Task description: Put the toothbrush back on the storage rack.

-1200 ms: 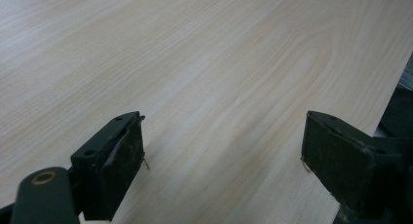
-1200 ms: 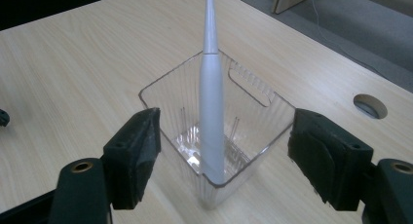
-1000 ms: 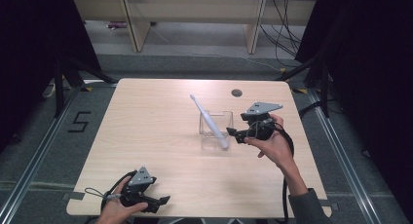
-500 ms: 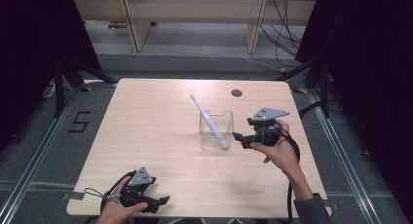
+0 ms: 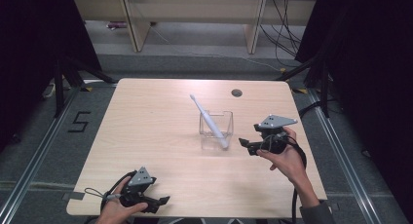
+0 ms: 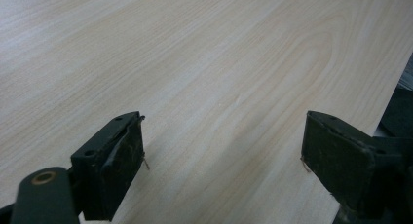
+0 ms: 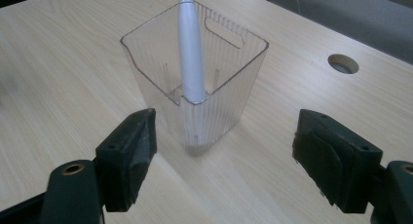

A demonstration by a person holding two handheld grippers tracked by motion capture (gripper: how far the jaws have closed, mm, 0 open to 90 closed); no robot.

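Observation:
A clear ribbed plastic cup (image 5: 216,127) stands upright in the middle of the wooden table (image 5: 146,136). A white toothbrush (image 5: 207,118) leans in it, its head up and pointing to the far left. My right gripper (image 5: 246,146) hovers just right of the cup, open and holding nothing. In the right gripper view the cup (image 7: 229,83) and the toothbrush handle (image 7: 190,48) sit a short way beyond the gripper (image 7: 229,131), apart from its wide-set jaws. My left gripper (image 5: 160,203) rests open near the front left edge, over bare wood (image 6: 224,136).
A round cable hole (image 5: 236,93) lies in the table behind the cup, also seen as a hole (image 7: 343,63) in the right gripper view. The table's front edge runs close to the left gripper. Shelving legs and cables stand on the floor beyond the far edge.
My right gripper has drawn back from the cup, to the right and toward the person. The toothbrush, cup and left gripper have stayed put.

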